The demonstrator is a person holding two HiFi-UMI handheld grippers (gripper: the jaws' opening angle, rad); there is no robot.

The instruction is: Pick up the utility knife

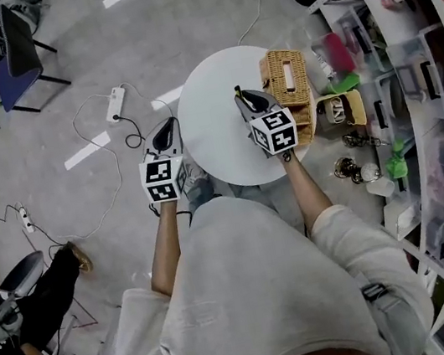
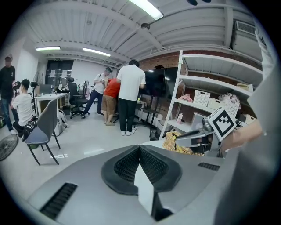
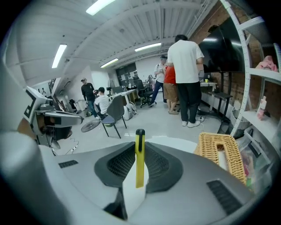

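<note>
The utility knife [image 3: 139, 156] is a slim yellow one with a black tip. It stands upright between the pads of my right gripper [image 3: 139, 151], which is shut on it, lifted above the round white table [image 1: 216, 144]. From the head view the knife's tip [image 1: 237, 91] pokes out ahead of the right gripper [image 1: 244, 102] over the table's right half. My left gripper [image 1: 168, 131] hovers at the table's left edge, its jaws [image 2: 139, 151] closed with nothing between them.
A wicker basket [image 1: 286, 76] sits at the table's right side, with cluttered white shelves [image 1: 409, 80] beyond it. A power strip and cables [image 1: 114, 106] lie on the floor to the left. A chair [image 1: 18, 55] and people [image 3: 186, 79] stand further off.
</note>
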